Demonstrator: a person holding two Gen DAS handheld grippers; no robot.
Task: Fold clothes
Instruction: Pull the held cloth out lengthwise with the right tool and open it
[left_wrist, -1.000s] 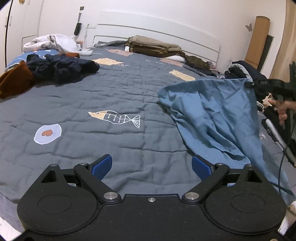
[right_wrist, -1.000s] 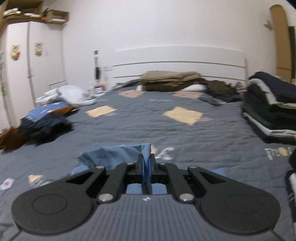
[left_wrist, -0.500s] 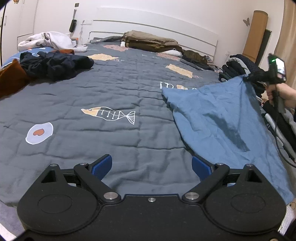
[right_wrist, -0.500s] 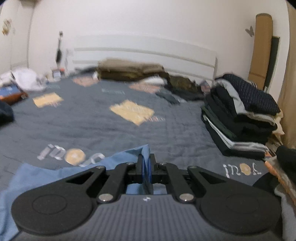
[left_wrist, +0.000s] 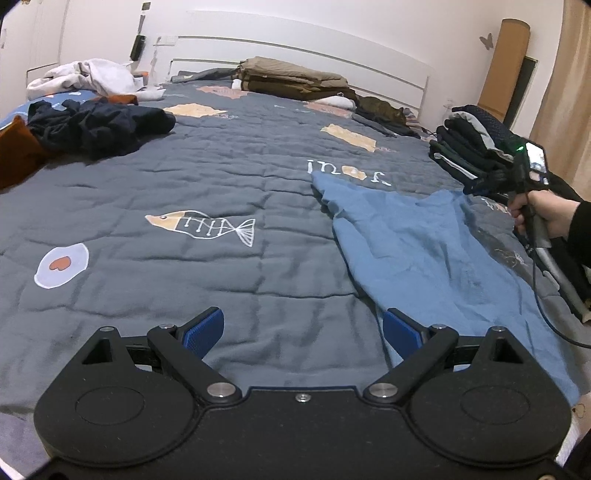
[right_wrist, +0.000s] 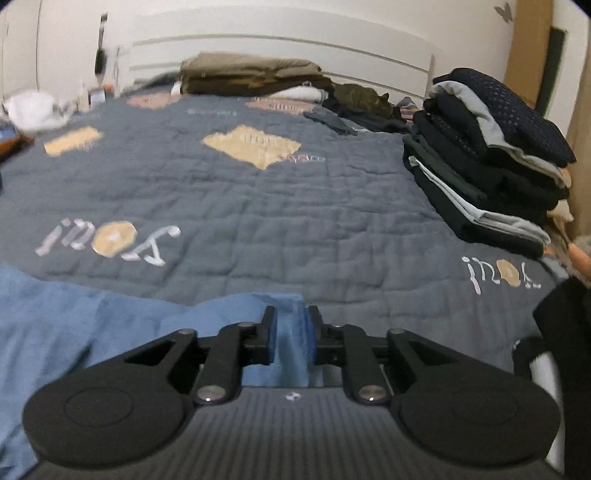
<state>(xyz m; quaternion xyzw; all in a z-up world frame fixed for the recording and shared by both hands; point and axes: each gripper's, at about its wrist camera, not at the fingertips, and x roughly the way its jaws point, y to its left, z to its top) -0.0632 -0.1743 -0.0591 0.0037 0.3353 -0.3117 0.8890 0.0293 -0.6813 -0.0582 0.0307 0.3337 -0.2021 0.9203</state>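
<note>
A blue garment (left_wrist: 424, 251) lies spread on the right half of the grey quilt (left_wrist: 229, 155). My left gripper (left_wrist: 303, 325) hovers open low over the quilt near the front edge; nothing is between its blue pads, and its right finger (left_wrist: 400, 328) is at the garment's near edge. A hand holds my right gripper (left_wrist: 476, 186) at the garment's far right corner. In the right wrist view that gripper (right_wrist: 290, 332) has its jaws opening, with the corner of the blue garment (right_wrist: 92, 321) lying loose in the gap between the pads.
A stack of folded dark clothes (right_wrist: 487, 155) stands at the bed's right edge. A heap of unfolded dark clothes (left_wrist: 96, 125) and white ones (left_wrist: 88, 75) lie at the far left. Folded khaki items (left_wrist: 291, 79) rest by the headboard.
My right gripper swung right and down, laying the hanging blue garment flat on the quilt, and its shut jaws have parted. The left gripper barely moved.
</note>
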